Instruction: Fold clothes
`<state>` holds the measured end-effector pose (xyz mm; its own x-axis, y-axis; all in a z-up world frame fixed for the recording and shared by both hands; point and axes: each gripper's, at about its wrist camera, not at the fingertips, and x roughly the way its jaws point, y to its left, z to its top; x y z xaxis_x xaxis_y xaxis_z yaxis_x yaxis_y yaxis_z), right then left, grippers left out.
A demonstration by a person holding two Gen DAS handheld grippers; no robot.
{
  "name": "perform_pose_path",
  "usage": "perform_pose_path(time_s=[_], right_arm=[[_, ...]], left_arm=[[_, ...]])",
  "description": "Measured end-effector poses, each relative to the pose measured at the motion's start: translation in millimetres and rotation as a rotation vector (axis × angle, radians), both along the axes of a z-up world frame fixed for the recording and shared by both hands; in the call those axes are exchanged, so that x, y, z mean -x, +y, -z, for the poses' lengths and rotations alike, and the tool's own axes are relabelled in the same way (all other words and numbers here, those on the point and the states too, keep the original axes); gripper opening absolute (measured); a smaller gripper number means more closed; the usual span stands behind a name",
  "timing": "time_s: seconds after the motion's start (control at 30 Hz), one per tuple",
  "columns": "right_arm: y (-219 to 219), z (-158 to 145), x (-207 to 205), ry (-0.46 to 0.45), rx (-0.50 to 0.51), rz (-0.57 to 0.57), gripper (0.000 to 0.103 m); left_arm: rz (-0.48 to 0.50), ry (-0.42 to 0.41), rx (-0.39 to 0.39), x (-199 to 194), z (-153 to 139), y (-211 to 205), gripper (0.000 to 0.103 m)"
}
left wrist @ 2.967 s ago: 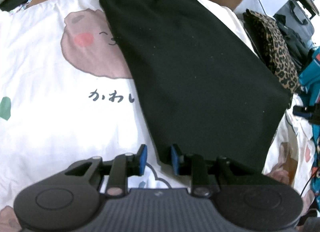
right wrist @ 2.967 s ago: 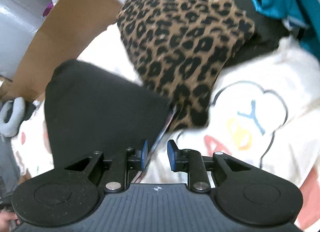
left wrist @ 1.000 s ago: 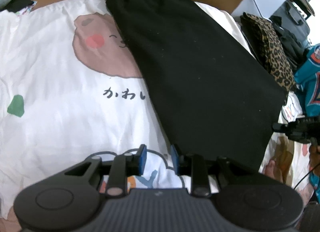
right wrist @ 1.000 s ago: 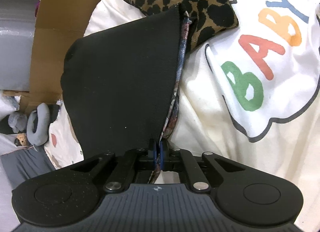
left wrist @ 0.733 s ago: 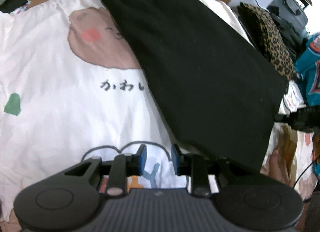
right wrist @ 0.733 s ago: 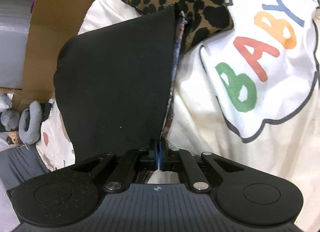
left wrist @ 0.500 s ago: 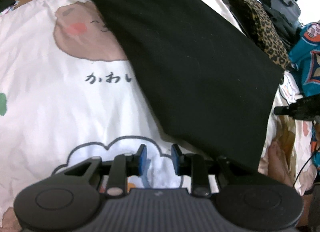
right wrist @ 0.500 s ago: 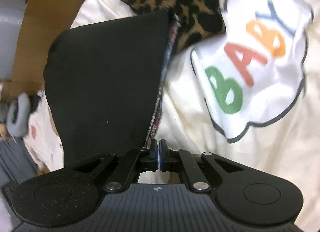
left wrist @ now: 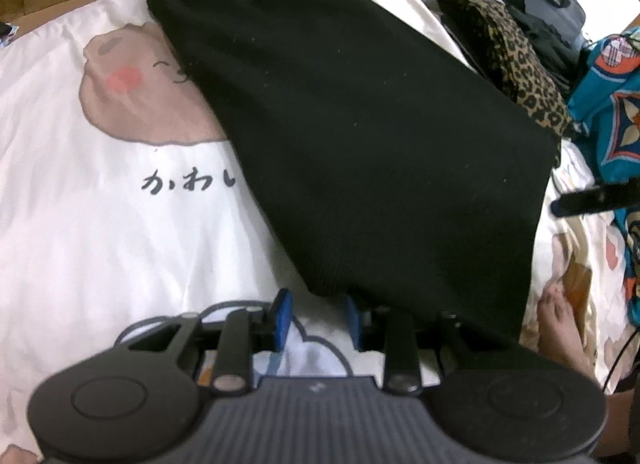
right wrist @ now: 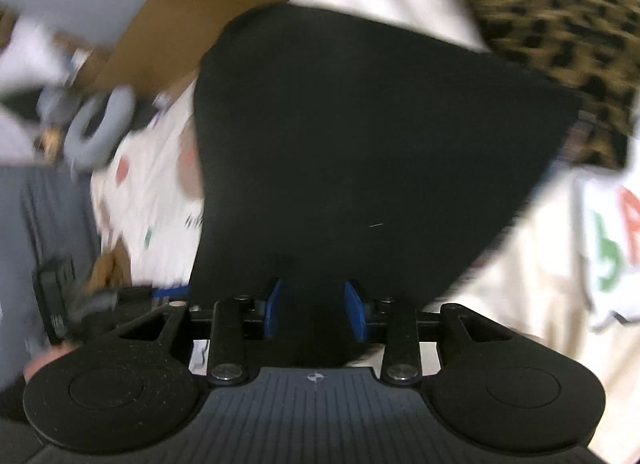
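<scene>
Lying ahead of both grippers on the printed sheet (left wrist: 100,223), the black garment (left wrist: 380,151) has its near edge between the spread fingers of the left gripper (left wrist: 318,320) and right gripper (right wrist: 316,310) (neither clamped).

The white bedsheet (left wrist: 100,232) carries black Japanese letters "かわい" (left wrist: 188,181) below a brown cartoon face; the black garment (left wrist: 380,151) covers the end of the word. In the right wrist view the sheet shows blurred green and red letters (right wrist: 618,240), too smeared to read.
</scene>
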<state>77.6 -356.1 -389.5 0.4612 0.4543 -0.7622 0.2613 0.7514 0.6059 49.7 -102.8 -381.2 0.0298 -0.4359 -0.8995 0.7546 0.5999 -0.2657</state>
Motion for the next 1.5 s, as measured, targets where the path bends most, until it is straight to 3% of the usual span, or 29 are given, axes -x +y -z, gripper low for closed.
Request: perform_pose_path(time_s=[0.27,0.67,0.7,0.73,0.77,0.8,0.93,1.23,1.5], right_arm=[[68.3,-5.8,-27.3,-0.04,0.078,-0.279,0.053],[123.8,5.7,-39.4,-0.056,0.17,-0.466,0.053],[124.9,8.6,-38.7,-0.048,0.187,-0.471,0.052],[125.7,11.9,-38.3,-0.036,0.202,-0.474,0.039],[125.6,14.9,-38.2,-0.018,0.213,-0.478,0.011],[123.7,15.9,-37.6,-0.008,0.218,-0.476,0.002],[114.4,11.9,-37.2,-0.012,0.217,-0.45,0.002],[102.8,9.1,-36.7,-0.012,0.171,-0.4,0.002],[98.9,9.4,-33.6,-0.022,0.15,-0.392,0.002]], left_arm=[[-0.006,0.0,0.058,-2.9,-8.4,-10.2,0.031],[-0.019,-0.013,0.08,-3.4,-12.3,-26.3,0.036],[-0.02,-0.013,0.08,-3.5,-12.3,-27.9,0.037],[-0.019,-0.016,0.078,-3.1,-12.2,-28.7,0.038],[-0.016,-0.019,0.076,-1.7,-12.0,-28.8,0.04],[-0.012,-0.023,0.074,-0.4,-11.8,-28.3,0.044],[-0.004,-0.03,0.045,4.6,-7.3,-24.8,0.058],[-0.014,-0.044,0.008,9.4,13.9,-35.3,0.06],[-0.091,-0.042,0.068,-2.9,25.6,-40.7,0.06]])
